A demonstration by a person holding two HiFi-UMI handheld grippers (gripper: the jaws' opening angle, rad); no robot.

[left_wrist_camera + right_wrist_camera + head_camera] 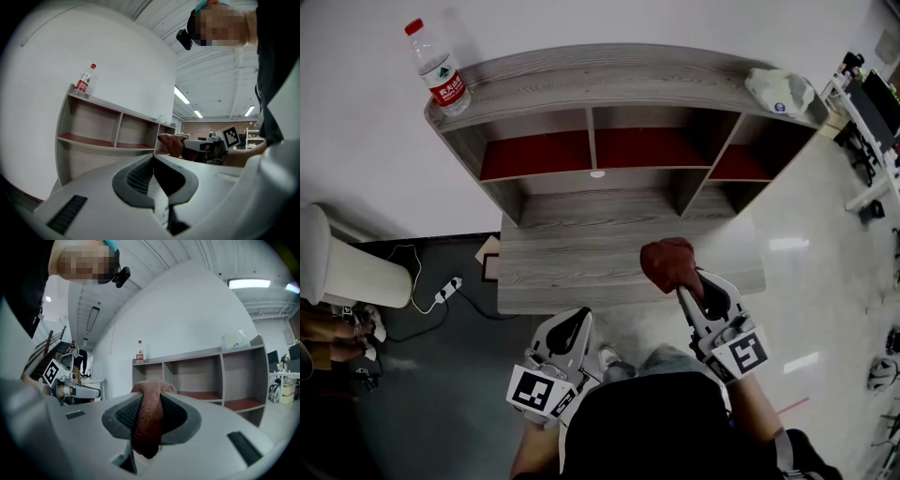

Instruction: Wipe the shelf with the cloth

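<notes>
Closest to the camera are two tongs, each with one cube bearing a black-and-white square marker. Left tongs (pixel 569 330) have the jaws pressed together with nothing between them, low before the front edge of the shelf (pixel 609 82). Right tongs (pixel 682 284) are clamped on the one red-brown cloth (pixel 667 260), which bulges past their tips over the front right part of the lower board. One water bottle (pixel 439 70) stands on the top board's left end; the white print on its red label is too small to read. Three compartments have red floors.
</notes>
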